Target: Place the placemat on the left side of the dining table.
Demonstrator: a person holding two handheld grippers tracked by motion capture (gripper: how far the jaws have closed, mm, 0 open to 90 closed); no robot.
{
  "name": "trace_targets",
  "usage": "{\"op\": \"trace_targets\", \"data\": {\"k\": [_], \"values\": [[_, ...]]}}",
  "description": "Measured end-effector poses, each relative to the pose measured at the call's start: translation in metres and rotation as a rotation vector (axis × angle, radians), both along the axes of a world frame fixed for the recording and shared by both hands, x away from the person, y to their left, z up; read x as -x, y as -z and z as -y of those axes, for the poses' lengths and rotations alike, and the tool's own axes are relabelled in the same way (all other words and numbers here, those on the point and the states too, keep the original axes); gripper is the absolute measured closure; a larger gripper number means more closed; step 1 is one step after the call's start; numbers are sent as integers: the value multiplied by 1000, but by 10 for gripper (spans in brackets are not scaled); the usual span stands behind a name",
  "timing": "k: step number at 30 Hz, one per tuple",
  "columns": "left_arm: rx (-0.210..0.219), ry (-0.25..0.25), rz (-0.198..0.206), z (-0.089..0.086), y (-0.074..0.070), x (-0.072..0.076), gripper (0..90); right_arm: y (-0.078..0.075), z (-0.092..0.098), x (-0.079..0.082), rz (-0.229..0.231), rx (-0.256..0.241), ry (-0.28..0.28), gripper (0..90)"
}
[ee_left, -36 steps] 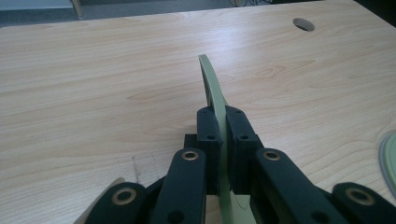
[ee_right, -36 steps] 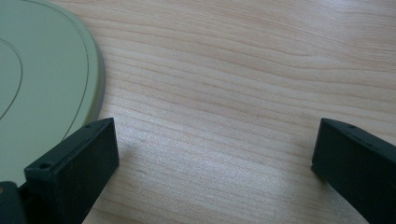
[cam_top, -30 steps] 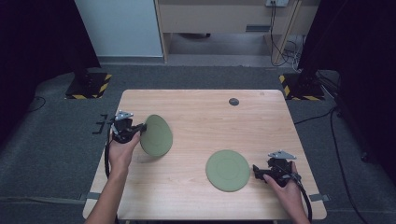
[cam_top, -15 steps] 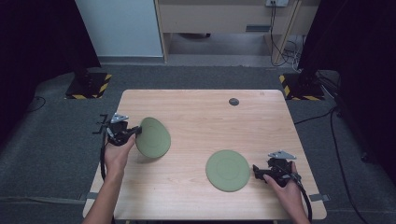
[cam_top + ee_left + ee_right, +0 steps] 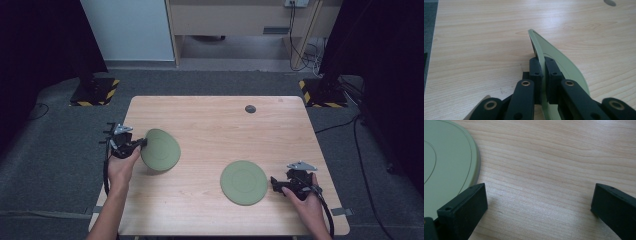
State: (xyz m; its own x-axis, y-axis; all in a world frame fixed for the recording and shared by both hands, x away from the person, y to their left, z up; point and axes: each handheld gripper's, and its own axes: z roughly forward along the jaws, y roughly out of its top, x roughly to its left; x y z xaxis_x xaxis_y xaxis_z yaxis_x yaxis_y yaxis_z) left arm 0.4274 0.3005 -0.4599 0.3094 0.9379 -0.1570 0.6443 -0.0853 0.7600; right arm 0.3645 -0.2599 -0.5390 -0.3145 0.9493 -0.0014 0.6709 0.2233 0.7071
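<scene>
The held plate [image 5: 161,149] was up off the table [image 5: 210,125], tilted on its edge, with my left gripper [image 5: 131,145] clamped on its rim; in the left gripper view the two black pads [image 5: 536,72] pressed the thin green rim [image 5: 537,50] from either side, and wood grain showed beneath the plate. So I judged the pick-up finished and the carry in hand, with the setting-down left to do. Taking the flat plate [image 5: 244,182] as my landmark, the held plate hung well to its left and a little farther from me, the two clearly apart. That flat plate lay face up on the wood, untouched. My right gripper [image 5: 280,184] rested just to its right, jaws wide apart and empty; in the right gripper view one pad [image 5: 465,205] sat just beside the plate's rim [image 5: 475,165] without gripping it. If the job was to stack the two, I reckoned about half remained: bring the tilted plate across, level it, release it. A small dark disc [image 5: 250,108] lay far beyond the flat plate, near the table's back edge
</scene>
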Motion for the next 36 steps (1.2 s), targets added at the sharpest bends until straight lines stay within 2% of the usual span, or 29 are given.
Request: {"op": "trace_targets", "data": {"k": [24,36], "values": [[-17,-24,-36,-10,20,-3,852,0,0,0,0,0,0,9],[-16,-38,-41,-14,22,-5,851,0,-1,0,0,-1,1,9]]}}
